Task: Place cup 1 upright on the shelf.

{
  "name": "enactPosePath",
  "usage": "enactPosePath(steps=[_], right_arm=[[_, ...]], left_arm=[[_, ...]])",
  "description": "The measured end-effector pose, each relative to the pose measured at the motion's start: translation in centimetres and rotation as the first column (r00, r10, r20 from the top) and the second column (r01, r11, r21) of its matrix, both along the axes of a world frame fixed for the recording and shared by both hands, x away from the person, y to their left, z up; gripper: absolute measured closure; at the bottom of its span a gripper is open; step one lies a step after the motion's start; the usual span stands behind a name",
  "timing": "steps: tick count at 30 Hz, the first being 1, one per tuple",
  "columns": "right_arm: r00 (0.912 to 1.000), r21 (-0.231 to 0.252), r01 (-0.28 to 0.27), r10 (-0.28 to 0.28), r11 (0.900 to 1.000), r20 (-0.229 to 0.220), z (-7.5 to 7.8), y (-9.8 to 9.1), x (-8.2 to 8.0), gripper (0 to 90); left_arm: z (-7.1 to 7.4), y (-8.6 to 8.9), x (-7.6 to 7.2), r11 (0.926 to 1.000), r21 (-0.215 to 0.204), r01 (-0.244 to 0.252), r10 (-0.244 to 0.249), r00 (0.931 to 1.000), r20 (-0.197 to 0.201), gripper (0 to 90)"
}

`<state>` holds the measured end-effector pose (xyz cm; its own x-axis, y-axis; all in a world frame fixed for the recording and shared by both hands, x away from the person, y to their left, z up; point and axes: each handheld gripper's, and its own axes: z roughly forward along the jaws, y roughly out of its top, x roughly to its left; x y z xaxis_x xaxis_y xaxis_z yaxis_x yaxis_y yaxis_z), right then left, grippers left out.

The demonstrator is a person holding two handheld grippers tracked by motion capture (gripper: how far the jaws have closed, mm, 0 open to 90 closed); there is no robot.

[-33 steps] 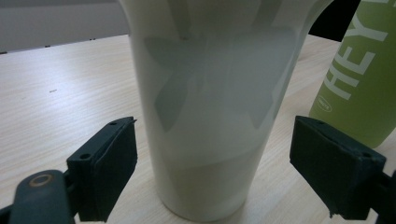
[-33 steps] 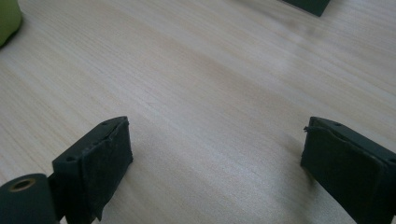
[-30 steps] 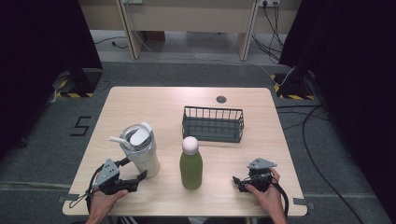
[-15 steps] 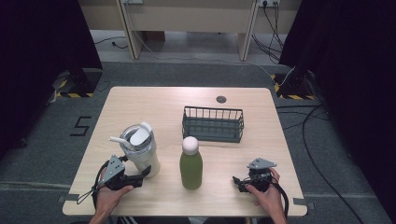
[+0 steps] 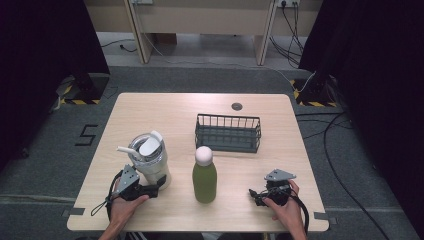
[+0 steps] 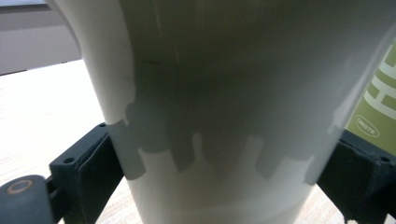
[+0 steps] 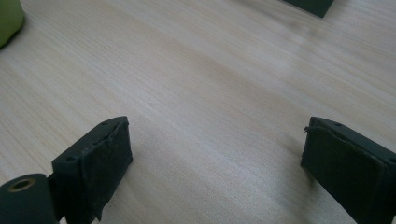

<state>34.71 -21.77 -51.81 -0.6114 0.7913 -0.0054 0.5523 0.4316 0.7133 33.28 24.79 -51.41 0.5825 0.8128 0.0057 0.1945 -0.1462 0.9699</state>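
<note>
A white tumbler (image 5: 150, 161) with a lid and straw stands at the table's front left; in the left gripper view the tumbler (image 6: 224, 93) rises close up. My left gripper (image 5: 156, 189) lies on the table at its base, open, with one jaw on each side of the tumbler's lower wall (image 6: 219, 177). A green bottle (image 5: 205, 178) with a white cap stands at the front middle, and its label (image 6: 378, 102) peeks past the tumbler. My right gripper (image 5: 256, 194) rests near the front right edge, open, with bare wood between its jaws (image 7: 215, 163).
A dark wire basket (image 5: 228, 133) sits behind the bottle, right of centre. A small dark round disc (image 5: 236, 106) lies near the table's far edge. The bottle's green edge (image 7: 9, 18) shows at the upper left of the right gripper view.
My left gripper has slid right along the table up to the tumbler, so its jaws now straddle the base. The right gripper has stayed put.
</note>
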Motion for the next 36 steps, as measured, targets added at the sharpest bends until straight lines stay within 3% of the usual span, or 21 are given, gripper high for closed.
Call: enactPosePath(steps=[9,22,31,36], right_arm=[[1.0000,-0.002,-0.007,0.007,1.0000,0.003,-0.01,0.00,0.06,8.5],[1.0000,-0.001,-0.008,0.008,1.0000,0.002,-0.01,0.03,0.07,8.5],[1.0000,0.001,-0.007,0.007,1.0000,-0.002,0.00,0.08,0.07,8.4],[1.0000,0.001,-0.006,0.006,1.0000,-0.003,0.00,0.09,0.08,8.4]], left_arm=[[-0.36,-0.24,0.50,0.9995,-0.031,0.006,-0.006,0.9999,0.012,9.9],[-0.41,-0.26,0.44,0.9994,-0.035,-0.004,0.005,0.9998,0.020,10.6],[-0.08,0.08,0.79,0.9990,-0.041,0.017,-0.017,0.9998,-0.011,10.7],[0.29,-0.12,0.61,0.9993,-0.022,0.030,-0.030,0.9994,-0.014,10.8]])
